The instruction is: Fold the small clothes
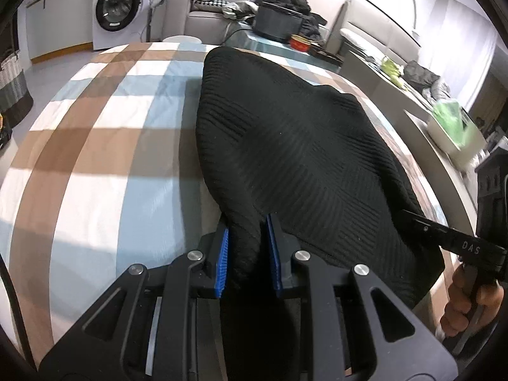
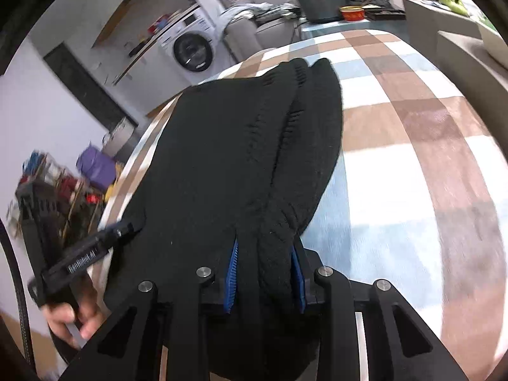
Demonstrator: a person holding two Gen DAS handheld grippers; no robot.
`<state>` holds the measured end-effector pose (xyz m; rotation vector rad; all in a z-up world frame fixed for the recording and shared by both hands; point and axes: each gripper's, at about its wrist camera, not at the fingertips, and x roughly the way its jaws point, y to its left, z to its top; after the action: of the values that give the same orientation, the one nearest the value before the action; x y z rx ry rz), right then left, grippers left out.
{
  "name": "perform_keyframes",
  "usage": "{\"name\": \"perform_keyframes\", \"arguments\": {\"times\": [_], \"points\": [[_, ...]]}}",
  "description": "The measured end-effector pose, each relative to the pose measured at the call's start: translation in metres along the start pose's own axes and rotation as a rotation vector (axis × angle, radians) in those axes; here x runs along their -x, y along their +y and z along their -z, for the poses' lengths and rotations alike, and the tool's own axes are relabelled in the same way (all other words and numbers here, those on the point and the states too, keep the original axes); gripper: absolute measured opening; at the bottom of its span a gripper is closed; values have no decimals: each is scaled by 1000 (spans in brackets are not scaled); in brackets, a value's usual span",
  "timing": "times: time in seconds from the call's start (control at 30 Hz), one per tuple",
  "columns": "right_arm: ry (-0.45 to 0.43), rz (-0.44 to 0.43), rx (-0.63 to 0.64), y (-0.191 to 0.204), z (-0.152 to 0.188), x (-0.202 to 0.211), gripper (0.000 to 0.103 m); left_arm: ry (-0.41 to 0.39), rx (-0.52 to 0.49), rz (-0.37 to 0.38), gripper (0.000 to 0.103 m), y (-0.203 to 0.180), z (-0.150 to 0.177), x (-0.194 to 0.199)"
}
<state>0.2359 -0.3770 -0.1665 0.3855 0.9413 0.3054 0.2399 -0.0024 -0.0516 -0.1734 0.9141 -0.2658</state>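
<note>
One black knit garment [image 1: 295,146] lies on the checked bedcover [image 1: 95,146], and two grippers hold its near edge. The left gripper [image 1: 247,250] and the right gripper [image 2: 266,273] each pinch a bunched fold between blue pads. Bare cover lies open on both sides of the garment.

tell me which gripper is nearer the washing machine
Left. The left gripper holds the black knit garment on the washing machine's side of the bed; the right gripper holds its opposite edge.
</note>
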Motion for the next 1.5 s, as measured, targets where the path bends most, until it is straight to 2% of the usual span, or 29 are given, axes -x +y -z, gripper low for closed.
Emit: {"name": "perform_keyframes", "arguments": {"times": [0.07,0.17,0.27,0.3,0.33,0.4,0.43,0.5,0.57,0.63,0.67,0.73,0.77,0.9,1.1,1.27,1.5], "points": [[-10,24,32,5,-7,-7,29,-3,10,-4,19,5,-10,-6],[7,42,88,10,-9,-5,36,-10,13,-13,19,10,-17,-7],[-19,53,120,9,-9,11,54,-35,-14,-47,24,11,-14,4],[-33,59,125,5,-9,17,58,-48,-19,-55,31,11,-12,9],[-50,66,131,4,-8,24,67,-69,-25,-57,36,11,-9,17],[-82,63,152,0,-5,37,78,-111,-26,-53,56,11,-3,32],[-91,59,165,-1,-3,43,83,-135,-26,-58,61,11,-1,40],[-113,59,185,-1,2,53,90,-175,-33,-58,77,10,4,57],[-155,53,206,0,7,63,95,-221,-42,-46,83,7,11,73],[-197,56,234,2,10,71,102,-254,-60,-46,85,1,20,88],[-229,56,254,4,14,76,103,-272,-75,-51,88,-3,24,94],[-270,58,272,5,20,84,103,-308,-102,-65,101,-12,34,105],[-291,53,280,7,23,87,103,-325,-112,-74,102,-15,38,108],[-309,22,324,16,33,91,103,-365,-153,-97,102,-29,51,115],[-350,56,430,33,44,84,103,-370,-166,-99,102,-37,59,106],[-395,4,425,36,51,86,103,-411,-172,-103,102,-34,64,101],[-442,-3,413,32,55,87,103,-446,-154,-116,102,-24,65,97]]}}
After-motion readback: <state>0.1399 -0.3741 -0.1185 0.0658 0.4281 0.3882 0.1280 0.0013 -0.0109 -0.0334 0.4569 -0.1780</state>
